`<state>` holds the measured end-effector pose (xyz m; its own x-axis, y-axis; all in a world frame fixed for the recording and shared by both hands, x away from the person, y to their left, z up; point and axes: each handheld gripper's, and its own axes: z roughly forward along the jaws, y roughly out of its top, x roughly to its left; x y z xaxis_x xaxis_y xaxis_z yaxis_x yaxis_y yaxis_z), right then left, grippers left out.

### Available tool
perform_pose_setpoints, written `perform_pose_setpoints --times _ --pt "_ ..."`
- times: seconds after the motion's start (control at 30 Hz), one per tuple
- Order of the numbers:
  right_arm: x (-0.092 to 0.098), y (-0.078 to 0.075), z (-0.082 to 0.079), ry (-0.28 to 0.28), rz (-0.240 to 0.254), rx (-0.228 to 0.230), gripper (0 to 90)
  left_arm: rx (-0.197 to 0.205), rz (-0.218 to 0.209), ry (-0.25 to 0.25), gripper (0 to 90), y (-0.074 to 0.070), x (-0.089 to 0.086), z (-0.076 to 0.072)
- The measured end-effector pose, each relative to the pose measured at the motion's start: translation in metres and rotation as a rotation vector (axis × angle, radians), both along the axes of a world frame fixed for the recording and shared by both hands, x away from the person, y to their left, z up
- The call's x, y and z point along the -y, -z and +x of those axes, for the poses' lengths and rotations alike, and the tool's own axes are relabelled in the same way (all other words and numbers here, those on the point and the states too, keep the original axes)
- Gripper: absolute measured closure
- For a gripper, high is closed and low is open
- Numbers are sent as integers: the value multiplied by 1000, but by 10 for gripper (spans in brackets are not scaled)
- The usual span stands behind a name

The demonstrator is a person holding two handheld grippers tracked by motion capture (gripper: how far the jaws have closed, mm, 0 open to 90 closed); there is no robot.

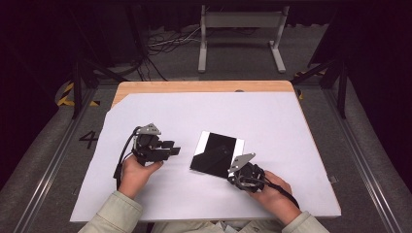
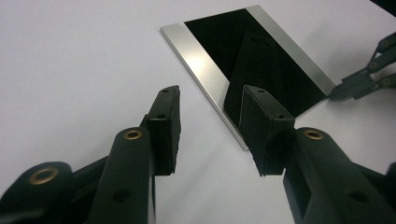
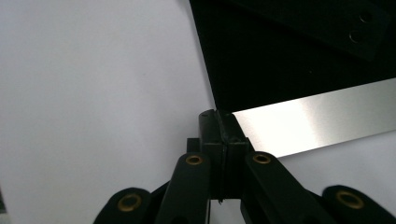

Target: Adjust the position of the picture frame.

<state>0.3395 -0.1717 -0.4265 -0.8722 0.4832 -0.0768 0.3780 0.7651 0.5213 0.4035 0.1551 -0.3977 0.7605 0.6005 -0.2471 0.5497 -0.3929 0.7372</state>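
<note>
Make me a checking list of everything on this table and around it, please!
Surface: white sheet over a wooden tabletop.
Job's things: one flat black mirror-like plate with silver strips along two edges, lying flat.
Clutter: nothing seen.
Grippers: left gripper open, jaws just short of the plate's near edge; right gripper shut, tips at the plate's corner.
Cables: a black cable trails from the left gripper; loose cables on the floor beyond.
Surroundings: grey floor, white metal stand, dark backdrop.
</note>
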Motion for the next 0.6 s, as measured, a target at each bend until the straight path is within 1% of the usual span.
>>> perform_pose_setpoints --times 0.07,0.1,0.13,0.17,0.23,0.27,0.47,0.53,0.6 --pt "0 0 3 6 -1 12 900 -1 8 7 594 0 1 0" --pt "0 1 4 4 0 17 900 -5 4 7 595 1 2 0" --pt "0 1 5 8 -3 20 900 -2 12 17 597 1 2 0" --pt "1 1 7 8 -3 26 900 -12 7 9 598 2 4 0" --pt "2 1 12 19 -2 36 900 -8 17 17 599 3 6 0" --pt "2 1 14 26 -1 37 900 -12 14 16 600 4 7 0" --pt "4 2 34 67 10 65 900 -13 7 6 605 3 7 0" --pt "4 2 41 82 17 60 900 -12 7 5 605 3 5 1" --pt "5 3 46 86 19 74 900 -14 7 -2 605 3 5 1"
